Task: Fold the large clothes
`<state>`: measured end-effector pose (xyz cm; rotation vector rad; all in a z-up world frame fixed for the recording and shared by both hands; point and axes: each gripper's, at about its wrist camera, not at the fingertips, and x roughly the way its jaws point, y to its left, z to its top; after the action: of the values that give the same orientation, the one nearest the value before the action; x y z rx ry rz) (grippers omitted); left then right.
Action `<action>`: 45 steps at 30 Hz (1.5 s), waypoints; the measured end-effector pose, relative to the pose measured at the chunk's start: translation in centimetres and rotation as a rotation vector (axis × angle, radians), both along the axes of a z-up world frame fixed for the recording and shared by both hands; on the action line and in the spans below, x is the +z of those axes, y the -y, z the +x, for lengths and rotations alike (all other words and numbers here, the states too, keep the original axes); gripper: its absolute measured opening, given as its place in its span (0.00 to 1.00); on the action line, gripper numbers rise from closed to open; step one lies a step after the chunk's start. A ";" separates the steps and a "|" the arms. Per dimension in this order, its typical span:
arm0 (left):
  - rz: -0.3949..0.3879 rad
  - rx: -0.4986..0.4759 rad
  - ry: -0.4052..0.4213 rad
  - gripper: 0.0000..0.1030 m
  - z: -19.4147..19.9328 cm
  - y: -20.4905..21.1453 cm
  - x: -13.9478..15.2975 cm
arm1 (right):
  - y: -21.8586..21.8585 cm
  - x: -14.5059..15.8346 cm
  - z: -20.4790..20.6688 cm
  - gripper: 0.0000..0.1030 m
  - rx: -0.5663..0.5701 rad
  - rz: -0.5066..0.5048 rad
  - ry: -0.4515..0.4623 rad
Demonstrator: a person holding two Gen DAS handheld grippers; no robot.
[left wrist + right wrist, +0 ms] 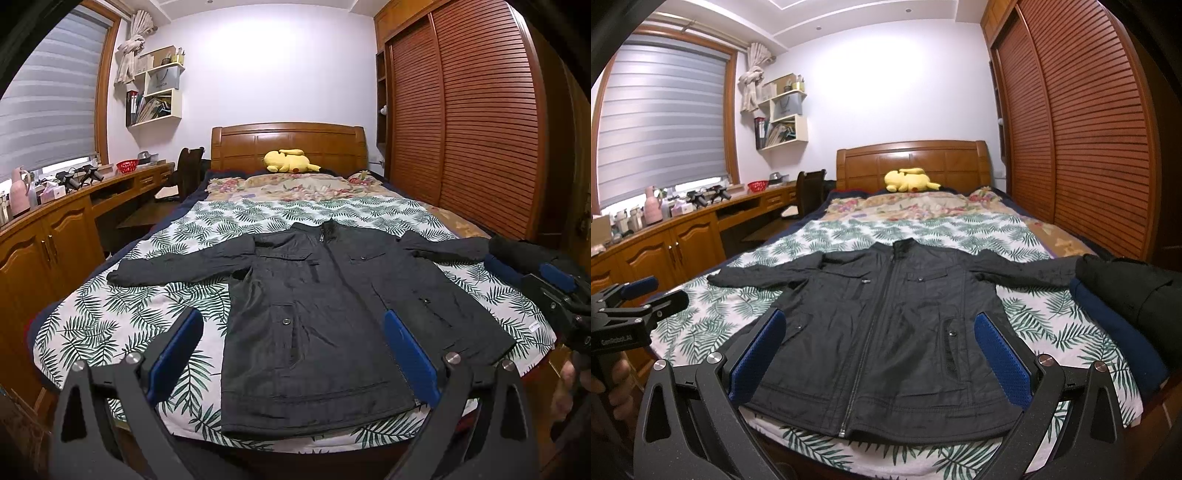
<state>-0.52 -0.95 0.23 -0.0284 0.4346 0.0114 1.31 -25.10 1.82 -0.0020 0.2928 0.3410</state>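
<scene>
A black zip jacket (314, 314) (886, 325) lies flat and front-up on the leaf-print bedspread (110, 317) (713, 325), both sleeves spread sideways, collar toward the headboard. My left gripper (291, 325) hovers open above the hem's left part, nothing between its blue pads. My right gripper (879, 328) is also open over the hem near the zipper. The left wrist view shows the right gripper (546, 284) at the right edge, and the right wrist view shows the left gripper (657, 295) at the left edge, held by a hand (617, 384).
Folded dark and navy clothes (1126, 302) are stacked on the bed's right edge beside the sleeve end. A yellow plush toy (290, 161) rests by the wooden headboard. A wooden desk with cabinets (55, 229) runs along the left; a slatted wardrobe (461, 110) stands right.
</scene>
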 end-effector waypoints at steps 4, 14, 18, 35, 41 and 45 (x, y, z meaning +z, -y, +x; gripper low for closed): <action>-0.001 -0.001 0.000 0.96 0.0 0.0 0.0 | -0.1 0.0 -0.2 1.00 0.001 0.001 0.000; -0.002 0.000 0.000 0.96 0.1 0.0 0.0 | -0.2 -0.1 0.0 1.00 0.002 0.002 0.000; -0.002 0.000 0.000 0.96 0.0 -0.1 0.0 | -0.3 -0.1 -0.1 1.00 0.002 0.001 -0.001; 0.001 0.033 -0.042 0.96 2.5 -2.8 -2.0 | -3.2 -0.1 1.7 1.00 0.049 -0.043 -0.018; -0.001 0.061 -0.056 0.96 3.8 -4.7 -2.7 | -5.2 -0.2 3.3 1.00 0.083 -0.059 -0.022; -0.005 0.085 -0.068 0.96 4.6 -6.3 -3.3 | -6.4 -0.5 4.1 1.00 0.105 -0.064 -0.022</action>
<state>4.12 5.38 -3.11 -0.0516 0.5015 0.0947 5.40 -18.69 1.31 -0.0770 0.3259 0.4363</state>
